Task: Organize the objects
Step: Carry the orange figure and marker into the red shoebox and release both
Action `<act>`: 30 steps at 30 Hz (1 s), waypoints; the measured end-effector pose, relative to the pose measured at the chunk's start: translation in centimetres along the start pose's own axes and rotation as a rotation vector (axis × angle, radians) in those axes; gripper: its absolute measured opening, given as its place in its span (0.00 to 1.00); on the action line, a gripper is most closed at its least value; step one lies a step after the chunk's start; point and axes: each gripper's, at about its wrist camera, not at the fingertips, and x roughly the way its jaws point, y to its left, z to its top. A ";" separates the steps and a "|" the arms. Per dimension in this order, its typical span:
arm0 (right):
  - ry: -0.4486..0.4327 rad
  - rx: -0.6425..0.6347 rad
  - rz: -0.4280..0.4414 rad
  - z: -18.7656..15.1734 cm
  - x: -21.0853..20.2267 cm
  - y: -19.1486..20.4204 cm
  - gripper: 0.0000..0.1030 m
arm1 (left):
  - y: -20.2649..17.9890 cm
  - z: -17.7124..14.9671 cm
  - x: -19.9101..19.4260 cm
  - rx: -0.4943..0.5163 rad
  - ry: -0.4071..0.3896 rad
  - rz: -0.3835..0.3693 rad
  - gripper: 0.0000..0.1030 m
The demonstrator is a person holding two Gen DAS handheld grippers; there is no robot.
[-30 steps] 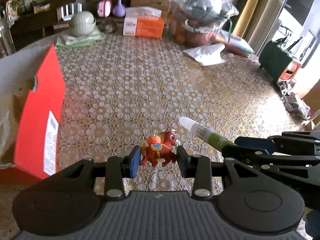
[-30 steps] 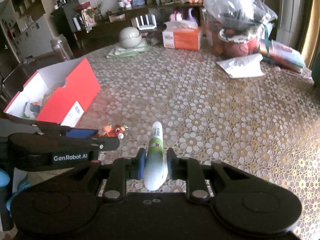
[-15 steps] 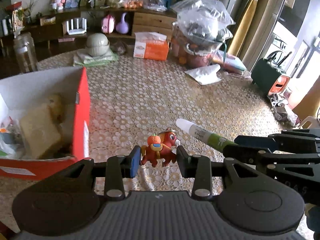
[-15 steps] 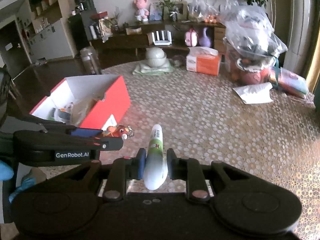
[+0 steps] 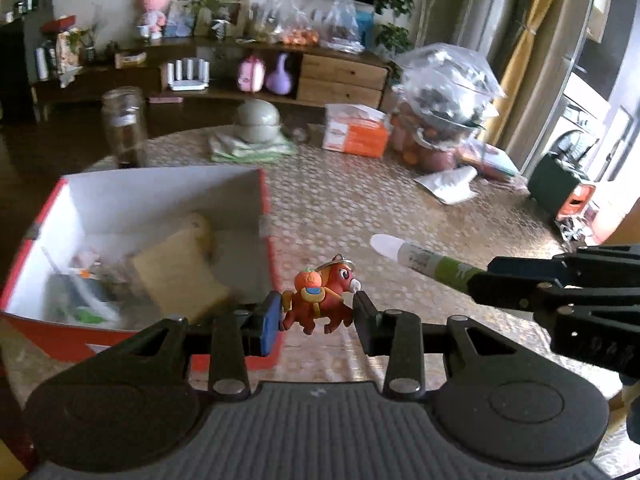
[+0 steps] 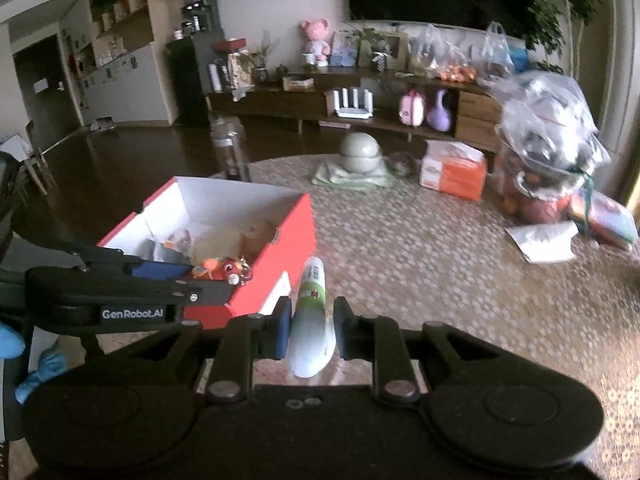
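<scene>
left tongs (image 5: 316,316) clamped on a toy horse (image 5: 320,300), in the air at the red box's (image 5: 268,208) near right corner | right tongs (image 6: 308,324) clamped on a white-and-green tube (image 6: 312,320), just right of the box | box open on the patterned surface (image 5: 360,208), already holding odds and ends

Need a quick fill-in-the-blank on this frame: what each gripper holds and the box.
1. The left gripper is shut on a small red ______ keychain toy.
2. The right gripper is shut on a white and ______ tube.
3. The open box on the table is ______ on the outside and white inside.
4. In the right wrist view, the box lies to the ______ of the tube.

Missing words: horse; green; red; left
</scene>
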 end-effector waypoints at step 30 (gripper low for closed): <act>0.084 -0.166 -0.011 4.2 13.2 9.1 0.21 | 16.9 1.3 1.6 -0.090 0.036 0.243 0.36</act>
